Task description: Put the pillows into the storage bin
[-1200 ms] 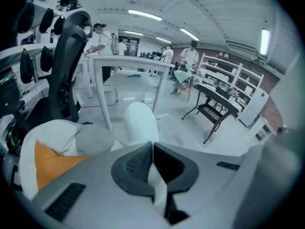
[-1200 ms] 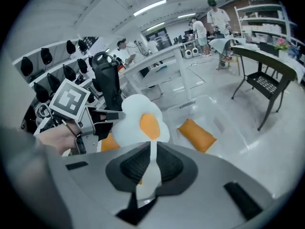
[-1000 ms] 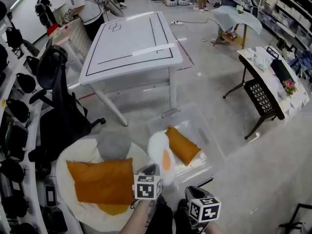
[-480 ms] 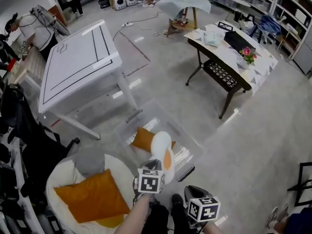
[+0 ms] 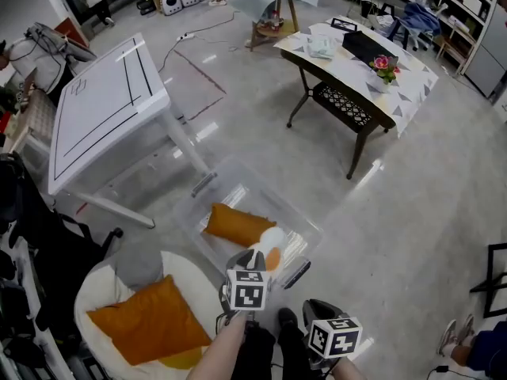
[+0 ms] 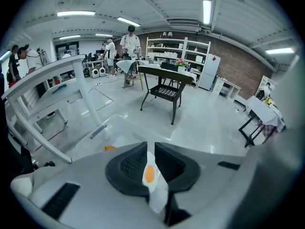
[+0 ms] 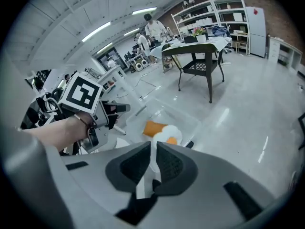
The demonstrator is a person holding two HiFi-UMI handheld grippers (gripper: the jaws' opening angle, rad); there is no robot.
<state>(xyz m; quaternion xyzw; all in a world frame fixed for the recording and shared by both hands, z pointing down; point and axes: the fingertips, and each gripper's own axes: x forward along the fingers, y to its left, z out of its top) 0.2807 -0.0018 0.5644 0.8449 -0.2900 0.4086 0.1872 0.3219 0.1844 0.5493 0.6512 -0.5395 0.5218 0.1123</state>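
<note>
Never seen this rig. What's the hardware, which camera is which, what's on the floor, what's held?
No robot: a person holds handheld tongs in each hand. One picture comes from a head camera looking down; the other two from cameras riding on each tool. The left tongs are shut on a fried-egg pillow over a clear storage bin on the floor, which holds an orange pillow. The right tongs are closed, apparently empty. A second orange pillow lies on a white cushion.
</note>
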